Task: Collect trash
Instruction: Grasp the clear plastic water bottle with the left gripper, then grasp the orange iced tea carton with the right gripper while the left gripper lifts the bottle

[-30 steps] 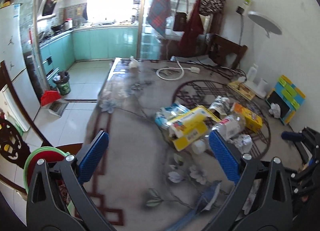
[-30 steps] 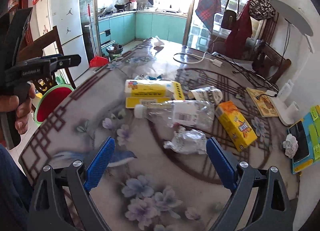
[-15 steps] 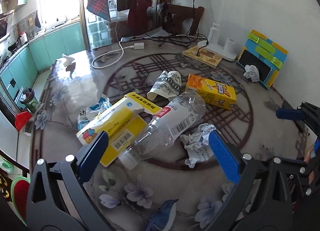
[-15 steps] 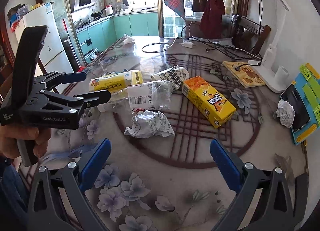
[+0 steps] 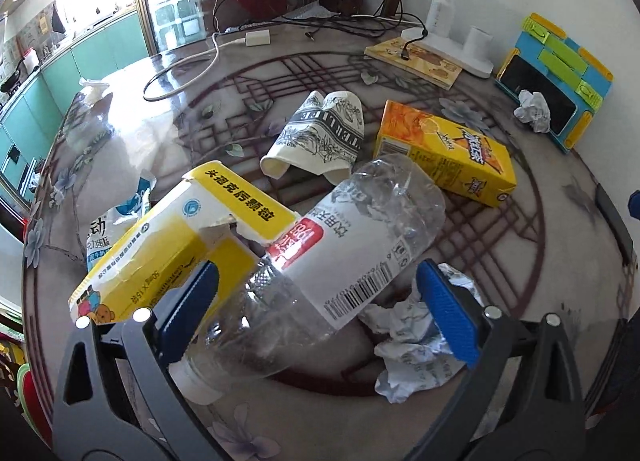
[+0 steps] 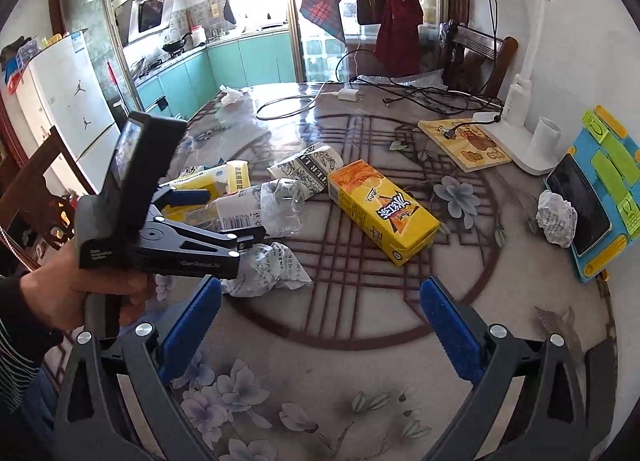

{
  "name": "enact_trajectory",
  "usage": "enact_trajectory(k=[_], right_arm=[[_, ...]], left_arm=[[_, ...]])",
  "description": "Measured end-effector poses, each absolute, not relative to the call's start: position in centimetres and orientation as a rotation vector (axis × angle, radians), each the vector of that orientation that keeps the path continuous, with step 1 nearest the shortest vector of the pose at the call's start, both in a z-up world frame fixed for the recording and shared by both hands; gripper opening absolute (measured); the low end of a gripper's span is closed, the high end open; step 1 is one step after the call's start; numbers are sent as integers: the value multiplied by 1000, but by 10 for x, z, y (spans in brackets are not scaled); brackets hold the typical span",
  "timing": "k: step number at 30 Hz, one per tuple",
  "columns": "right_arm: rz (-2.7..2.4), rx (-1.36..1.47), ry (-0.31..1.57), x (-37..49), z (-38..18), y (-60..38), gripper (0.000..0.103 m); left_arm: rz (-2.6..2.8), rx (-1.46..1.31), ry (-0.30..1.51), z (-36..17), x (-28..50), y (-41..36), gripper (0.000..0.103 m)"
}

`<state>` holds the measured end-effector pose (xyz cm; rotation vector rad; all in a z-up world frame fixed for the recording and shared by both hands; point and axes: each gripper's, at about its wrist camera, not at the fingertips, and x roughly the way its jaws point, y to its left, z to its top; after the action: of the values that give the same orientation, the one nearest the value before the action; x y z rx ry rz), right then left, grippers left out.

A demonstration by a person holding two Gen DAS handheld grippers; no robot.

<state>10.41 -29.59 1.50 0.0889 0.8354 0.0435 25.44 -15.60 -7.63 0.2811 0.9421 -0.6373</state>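
Left gripper (image 5: 316,313): fingers spread wide, the clear plastic bottle (image 5: 332,261) lying between them; the blue pads seem not to press on it, though the left pad is very close to it.
Right gripper (image 6: 320,329): fingers wide apart over bare table (image 6: 360,401), nothing between them.
Crumpled wrapper (image 5: 416,345): at 4 o'clock of the bottle, just beside the left gripper's right finger (image 5: 448,313).
Bottle cap end: nearest the left camera, at 7 o'clock; the crushed base points to 1 o'clock.
Yellow-and-white carton (image 5: 176,253): torn open, at 9 o'clock of the bottle, touching it.
Blue-and-white pouch (image 5: 116,217): behind the carton, partly hidden.
Paper cup (image 5: 320,137): on its side, at 12 o'clock beyond the bottle.
Orange juice box (image 5: 444,153): lying flat at 2 o'clock of the bottle.
Paper ball (image 5: 532,109): far right, against the blue-and-green stand (image 5: 560,77).
Hand (image 6: 80,289): grasps the left gripper's handle.
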Motion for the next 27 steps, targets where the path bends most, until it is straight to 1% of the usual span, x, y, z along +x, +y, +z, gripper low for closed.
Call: enact_trajectory(k=[1, 2, 3, 4, 5, 6, 11, 15, 20, 27], right_arm=[[43, 90, 834, 104, 16, -297, 96], [41, 90, 833, 104, 16, -297, 96], [39, 88, 832, 104, 16, -298, 96], [36, 89, 832, 104, 16, -298, 96], [35, 92, 833, 104, 16, -299, 96], [34, 96, 835, 105, 15, -300, 96], [25, 93, 837, 106, 14, -301, 96], [14, 80, 840, 107, 12, -301, 96], [-7, 30, 834, 121, 10, -301, 96], [2, -126, 849, 161, -5, -294, 96]], left_arm=[[-643, 269, 959, -79, 258, -157, 91], [-642, 258, 979, -81, 260, -157, 89], [-638, 255, 993, -84, 263, -158, 79], [-639, 248, 1011, -86, 265, -158, 67], [-643, 237, 1034, -89, 266, -158, 63], [-648, 232, 1054, -93, 267, -159, 56], [-650, 210, 1047, -92, 264, -153, 55], [-655, 208, 1017, -81, 251, -144, 55], [-651, 159, 963, -49, 229, -116, 55], [-609, 79, 893, -4, 196, -57, 55]])
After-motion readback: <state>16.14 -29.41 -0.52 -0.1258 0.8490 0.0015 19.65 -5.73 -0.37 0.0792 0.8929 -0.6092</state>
